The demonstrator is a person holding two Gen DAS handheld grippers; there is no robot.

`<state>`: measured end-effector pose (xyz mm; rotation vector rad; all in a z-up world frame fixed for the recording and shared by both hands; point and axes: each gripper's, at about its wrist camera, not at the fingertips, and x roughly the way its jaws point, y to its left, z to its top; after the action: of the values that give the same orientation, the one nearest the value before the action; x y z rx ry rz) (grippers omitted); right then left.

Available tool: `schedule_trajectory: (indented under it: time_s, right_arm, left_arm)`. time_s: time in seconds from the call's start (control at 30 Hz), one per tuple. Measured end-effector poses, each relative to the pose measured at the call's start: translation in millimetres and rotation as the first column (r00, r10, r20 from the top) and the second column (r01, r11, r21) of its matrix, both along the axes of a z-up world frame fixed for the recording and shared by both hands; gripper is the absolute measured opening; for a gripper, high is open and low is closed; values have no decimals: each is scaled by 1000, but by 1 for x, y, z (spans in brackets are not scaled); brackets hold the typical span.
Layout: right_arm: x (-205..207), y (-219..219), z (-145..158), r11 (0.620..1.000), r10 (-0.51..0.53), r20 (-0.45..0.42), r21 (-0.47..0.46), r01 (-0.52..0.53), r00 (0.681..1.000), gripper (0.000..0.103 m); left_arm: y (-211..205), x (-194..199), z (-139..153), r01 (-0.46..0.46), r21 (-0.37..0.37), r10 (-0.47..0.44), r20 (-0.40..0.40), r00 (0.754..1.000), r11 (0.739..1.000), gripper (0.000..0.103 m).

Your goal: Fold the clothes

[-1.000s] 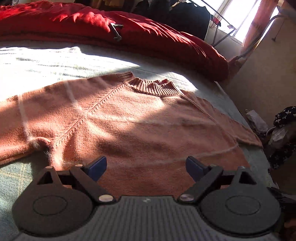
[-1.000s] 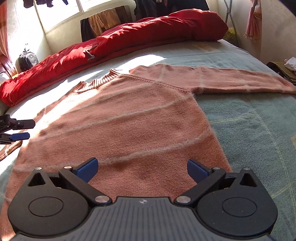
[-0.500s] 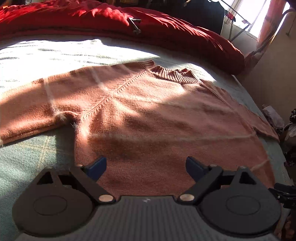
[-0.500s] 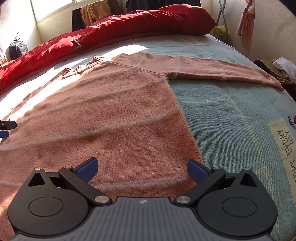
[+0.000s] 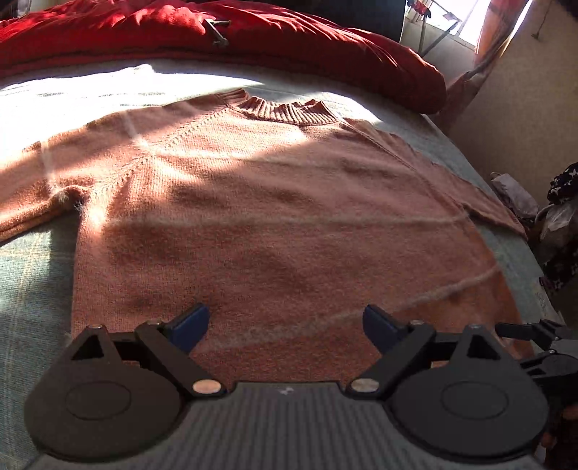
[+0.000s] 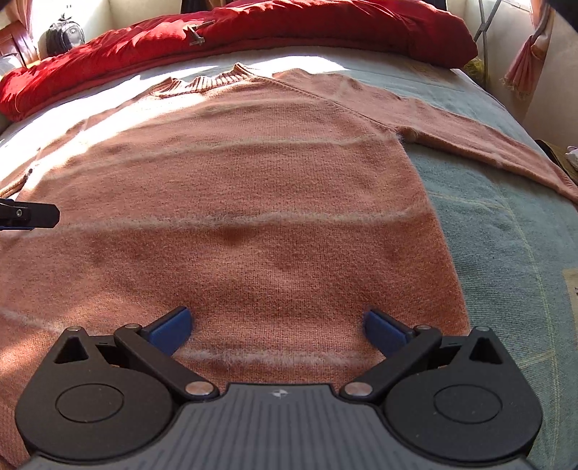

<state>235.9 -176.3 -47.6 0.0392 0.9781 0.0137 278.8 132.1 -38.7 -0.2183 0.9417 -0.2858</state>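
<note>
A salmon-pink knit sweater (image 5: 274,202) with thin pale stripes lies flat on the bed, collar (image 5: 285,108) at the far side, both sleeves spread outward. My left gripper (image 5: 285,325) hovers over its lower body, open, nothing between the blue pads. In the right wrist view the same sweater (image 6: 253,202) fills the frame, its right sleeve (image 6: 487,144) stretching to the right. My right gripper (image 6: 276,330) stands open above the hem area, holding nothing. Each gripper shows at the edge of the other's view: the right gripper (image 5: 538,343), the left gripper (image 6: 29,216).
A pale blue-green bedspread (image 6: 505,253) covers the bed (image 5: 32,282). A red duvet (image 5: 253,39) lies bunched along the far side. Beyond the bed's right edge, a wall and piled clutter (image 5: 556,217). A backpack (image 6: 65,34) sits at far left.
Both views have swung so the sweater sits more centred. The left view slid toward the left sleeve's armpit side; the right wrist rolled and moved back over the sweater body.
</note>
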Motion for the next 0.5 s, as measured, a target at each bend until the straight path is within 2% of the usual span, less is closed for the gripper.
schedule_trajectory:
  time_s: [0.5]
  right_arm:
    - [-3, 1, -1, 1000, -5, 30, 0, 5, 1000, 103]
  left_arm:
    - [-1, -9, -4, 17, 25, -17, -8, 1000, 1000, 94]
